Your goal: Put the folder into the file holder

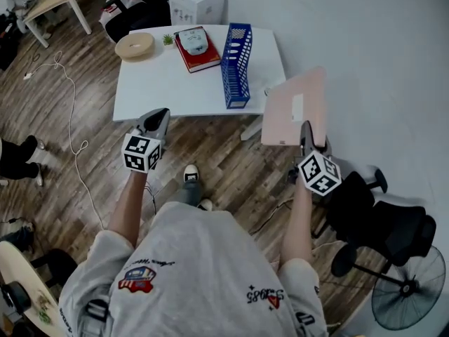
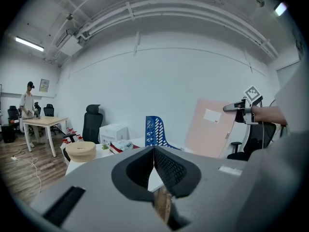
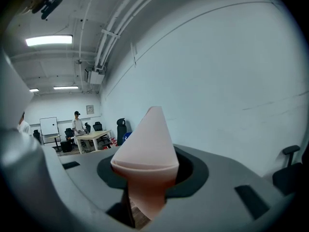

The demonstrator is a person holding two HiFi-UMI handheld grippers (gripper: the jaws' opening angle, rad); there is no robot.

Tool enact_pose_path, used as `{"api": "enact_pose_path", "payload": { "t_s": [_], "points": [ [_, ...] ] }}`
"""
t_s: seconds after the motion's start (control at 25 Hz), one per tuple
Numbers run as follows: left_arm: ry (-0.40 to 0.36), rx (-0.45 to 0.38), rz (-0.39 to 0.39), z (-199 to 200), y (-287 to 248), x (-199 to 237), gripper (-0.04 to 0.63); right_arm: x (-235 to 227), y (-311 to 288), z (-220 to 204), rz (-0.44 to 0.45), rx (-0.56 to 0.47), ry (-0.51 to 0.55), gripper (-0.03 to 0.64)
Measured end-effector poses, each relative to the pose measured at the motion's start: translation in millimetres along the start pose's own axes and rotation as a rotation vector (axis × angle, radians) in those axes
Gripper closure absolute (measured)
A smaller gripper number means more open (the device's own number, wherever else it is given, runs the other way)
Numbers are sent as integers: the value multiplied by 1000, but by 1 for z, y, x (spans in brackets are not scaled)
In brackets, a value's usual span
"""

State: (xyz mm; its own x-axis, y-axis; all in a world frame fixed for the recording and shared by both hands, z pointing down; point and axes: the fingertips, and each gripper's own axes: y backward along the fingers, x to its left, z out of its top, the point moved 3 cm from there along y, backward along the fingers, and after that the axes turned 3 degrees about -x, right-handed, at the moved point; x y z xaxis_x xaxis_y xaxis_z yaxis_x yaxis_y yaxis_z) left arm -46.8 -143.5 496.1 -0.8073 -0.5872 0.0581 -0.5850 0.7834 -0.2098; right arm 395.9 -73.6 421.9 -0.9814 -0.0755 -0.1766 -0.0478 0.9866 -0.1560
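Though illegible, label (image 1: 297, 108) on pink folder (image 1: 279, 116), clamped in right jaws; left jaws together.

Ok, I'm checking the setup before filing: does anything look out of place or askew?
Nothing looks spilled or damaged. The flat pink folder hangs in the air right of the white table, clamped at its near edge by the right gripper, not yet in the blue perforated plastic file holder, which stands upright on the table.

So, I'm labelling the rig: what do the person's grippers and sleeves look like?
Both the left gripper and right gripper are grey, tapering to pointed jaws, each carrying a white cube with black square markers. Sleeves are grey, ending near the elbows.
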Motion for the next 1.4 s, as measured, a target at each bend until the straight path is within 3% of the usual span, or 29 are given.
{"api": "enact_pose_path", "payload": {
  "t_s": [0.4,0.76,1.04,1.4],
  "points": [
    [35,-10,81,-7,27,29,589,57,-27,95,125,-157,42,453],
    [50,-23,99,-1,9,49,589,110,-57,161,225,-266,78,454],
    [57,-32,97,5,-17,71,589,141,-98,162,273,-251,82,454],
    [62,-31,70,12,-65,104,589,147,-167,119,262,-156,40,456]
  ]
}}
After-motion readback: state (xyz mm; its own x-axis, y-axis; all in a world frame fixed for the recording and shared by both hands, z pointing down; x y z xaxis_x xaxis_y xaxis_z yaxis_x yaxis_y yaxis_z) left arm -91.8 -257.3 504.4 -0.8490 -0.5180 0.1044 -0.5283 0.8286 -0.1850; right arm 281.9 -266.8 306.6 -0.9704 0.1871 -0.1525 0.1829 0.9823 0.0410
